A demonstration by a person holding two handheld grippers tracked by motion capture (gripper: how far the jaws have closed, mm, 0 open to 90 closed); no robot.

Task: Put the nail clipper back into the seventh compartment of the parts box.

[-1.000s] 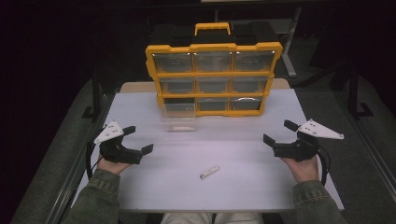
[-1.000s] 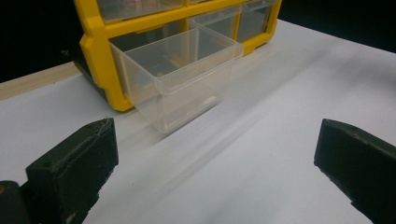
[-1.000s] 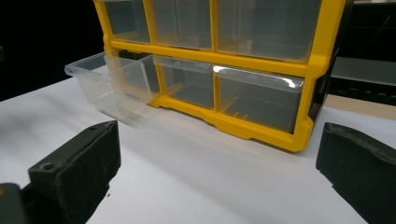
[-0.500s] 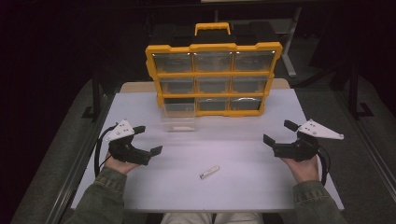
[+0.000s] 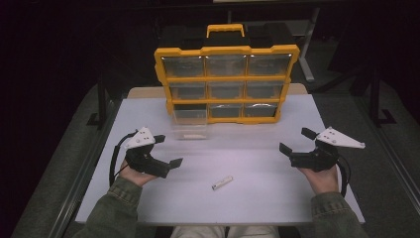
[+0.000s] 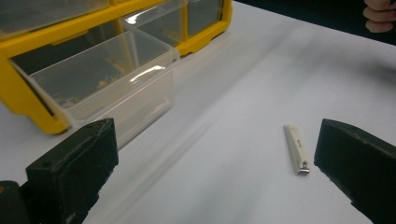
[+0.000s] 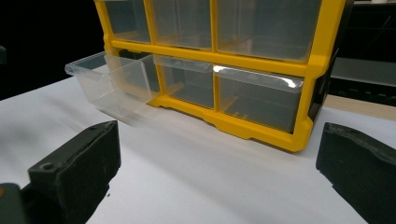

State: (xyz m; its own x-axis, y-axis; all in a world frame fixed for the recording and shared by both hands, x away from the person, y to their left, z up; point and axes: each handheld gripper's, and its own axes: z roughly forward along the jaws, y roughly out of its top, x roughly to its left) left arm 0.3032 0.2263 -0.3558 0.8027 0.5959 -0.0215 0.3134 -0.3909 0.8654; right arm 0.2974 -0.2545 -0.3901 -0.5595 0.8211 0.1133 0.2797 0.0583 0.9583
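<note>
The left gripper [image 5: 167, 150] has been carried inward and toward the clear drawer [image 5: 188, 122] since a second ago, while the right gripper [image 5: 295, 141] has been kept in place. Both sets of jaws are held wide apart and empty. The drawer is seen pulled out of the bottom-left slot of the yellow organizer [image 5: 227, 82]; the nail clipper [image 5: 222, 183] lies flat on the white counter [image 5: 257, 198], just ahead of the left jaws. So thin and flat an object could be pushed away rather than gripped, and the protruding drawer could be knocked.
</note>
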